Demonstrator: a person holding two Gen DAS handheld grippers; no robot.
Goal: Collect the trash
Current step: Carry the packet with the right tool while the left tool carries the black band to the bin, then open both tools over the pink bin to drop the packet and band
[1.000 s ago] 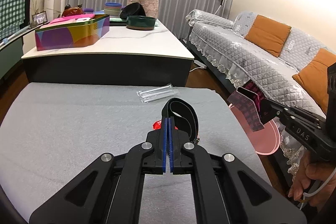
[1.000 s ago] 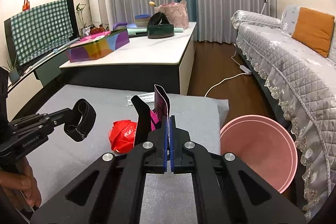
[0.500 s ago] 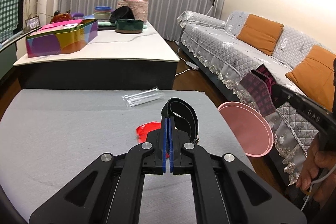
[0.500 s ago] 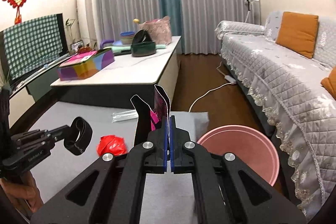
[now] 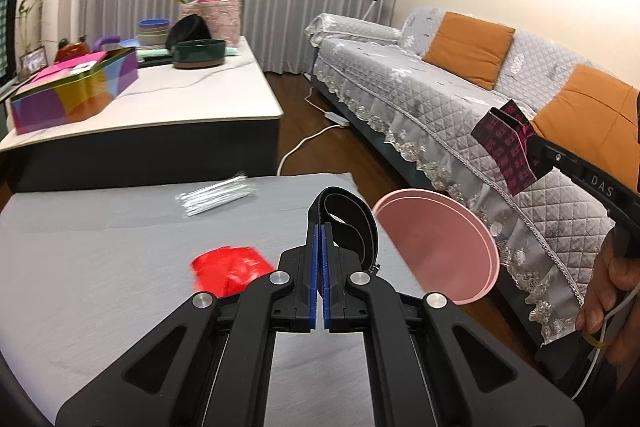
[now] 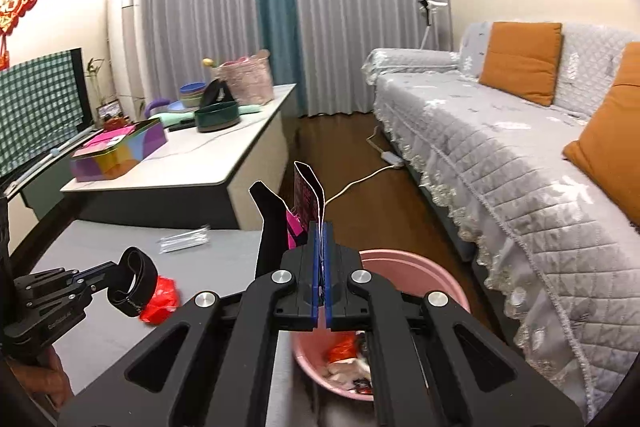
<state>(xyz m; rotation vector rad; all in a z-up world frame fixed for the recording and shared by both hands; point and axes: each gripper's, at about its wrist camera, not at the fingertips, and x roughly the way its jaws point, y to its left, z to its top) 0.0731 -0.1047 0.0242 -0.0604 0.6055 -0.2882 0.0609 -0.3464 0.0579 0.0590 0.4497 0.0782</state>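
While both claws stay clamped, left claw [image 5: 320,227] pinching black strap [image 5: 352,215], right claw [image 6: 320,227] gripping patterned carton [image 6: 306,197] above pink bin [image 6: 448,287].

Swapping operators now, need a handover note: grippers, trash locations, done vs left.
Left gripper: shut on the black strap loop, held above the grey mat.
Right gripper: shut on the dark pink-patterned wrapper, over the pink bin.
Bin: on the floor off the mat's right edge, by the sofa; some trash already inside.
On the mat: red crumpled wrapper, clear plastic packet.
Done: two pieces picked up.
Left: drop both in the bin, then collect the red wrapper and the packet.
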